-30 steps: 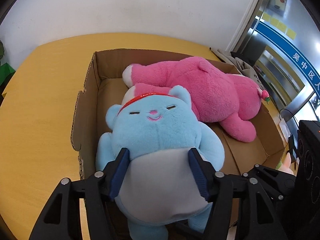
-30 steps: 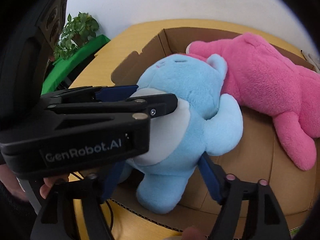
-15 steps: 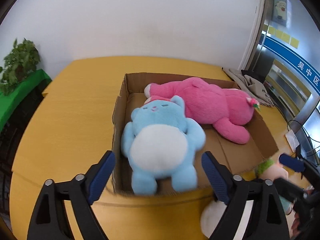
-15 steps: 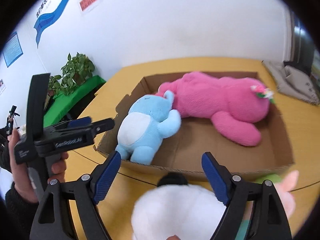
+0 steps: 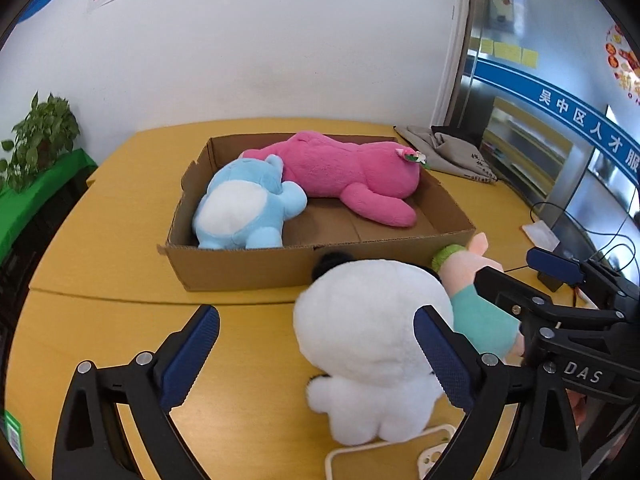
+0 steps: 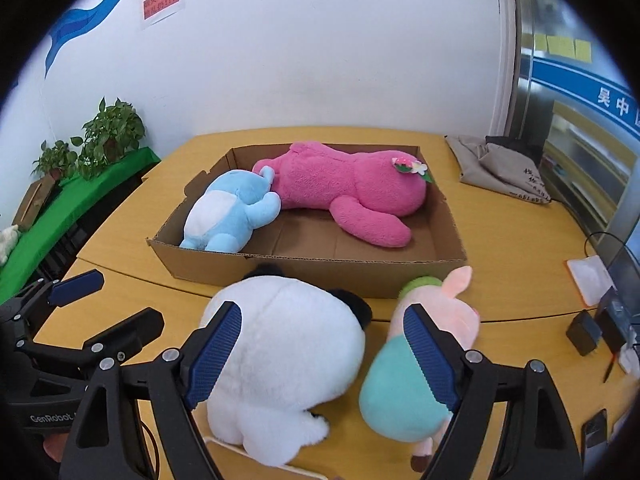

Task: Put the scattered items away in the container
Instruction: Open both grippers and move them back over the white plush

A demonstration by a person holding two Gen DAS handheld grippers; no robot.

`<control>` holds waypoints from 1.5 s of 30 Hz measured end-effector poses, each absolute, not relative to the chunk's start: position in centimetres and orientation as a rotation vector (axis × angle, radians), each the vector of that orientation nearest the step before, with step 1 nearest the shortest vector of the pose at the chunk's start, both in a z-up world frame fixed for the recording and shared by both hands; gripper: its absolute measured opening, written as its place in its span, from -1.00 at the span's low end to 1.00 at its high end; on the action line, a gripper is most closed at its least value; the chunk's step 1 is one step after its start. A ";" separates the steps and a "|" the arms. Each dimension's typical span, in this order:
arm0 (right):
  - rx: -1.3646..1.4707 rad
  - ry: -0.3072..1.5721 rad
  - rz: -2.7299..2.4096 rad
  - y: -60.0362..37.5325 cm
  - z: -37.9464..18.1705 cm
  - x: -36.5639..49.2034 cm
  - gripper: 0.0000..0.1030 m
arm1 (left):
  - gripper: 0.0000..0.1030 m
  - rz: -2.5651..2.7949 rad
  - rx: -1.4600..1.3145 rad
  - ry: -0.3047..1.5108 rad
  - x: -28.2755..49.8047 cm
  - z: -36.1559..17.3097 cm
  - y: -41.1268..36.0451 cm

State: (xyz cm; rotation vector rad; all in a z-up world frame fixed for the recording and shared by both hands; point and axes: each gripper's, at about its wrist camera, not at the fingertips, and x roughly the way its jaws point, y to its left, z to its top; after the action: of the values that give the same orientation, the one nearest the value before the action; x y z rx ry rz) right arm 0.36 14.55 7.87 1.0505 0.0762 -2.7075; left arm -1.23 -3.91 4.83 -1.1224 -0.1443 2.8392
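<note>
A cardboard box (image 5: 240, 268) (image 6: 280, 270) sits on the yellow table. In it lie a blue plush bear (image 5: 244, 212) (image 6: 228, 216) at the left and a pink plush (image 5: 352, 176) (image 6: 348, 188) along the back. In front of the box a white panda plush (image 5: 368, 340) (image 6: 288, 356) and a small pink plush in a teal top (image 5: 476, 312) (image 6: 420, 360) lie on the table. My left gripper (image 5: 316, 356) is open and empty, just left of the white plush. My right gripper (image 6: 322, 356) is open and empty above both loose plushes.
A grey cloth bag (image 5: 448, 152) (image 6: 500, 168) lies at the table's back right. Cables and small devices (image 6: 596, 320) sit at the right edge. Potted plants (image 6: 108, 136) stand on a green shelf at the left. A white cord (image 5: 384, 448) lies by the white plush.
My left gripper has let go of the blue bear, which now lies in the box. Both grippers have drawn back from the box to the plushes in front of it.
</note>
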 end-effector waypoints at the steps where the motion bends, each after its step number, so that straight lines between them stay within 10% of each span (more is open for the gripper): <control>1: 1.043 0.084 -2.712 14.7 8.0 0.8 0.62 | 0.93 2.842 -1.123 -0.156 -1.1 4.7 -4.0; 45: 1.112 0.092 -2.779 16.3 5.7 1.6 0.62 | 0.93 2.698 -1.218 -0.239 -2.3 2.2 -4.1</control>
State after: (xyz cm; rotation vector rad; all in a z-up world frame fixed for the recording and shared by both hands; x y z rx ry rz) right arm 1.63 16.25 5.66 1.1125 0.0925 -2.7787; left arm -2.33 -4.09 2.22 -1.2176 -0.2388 2.6978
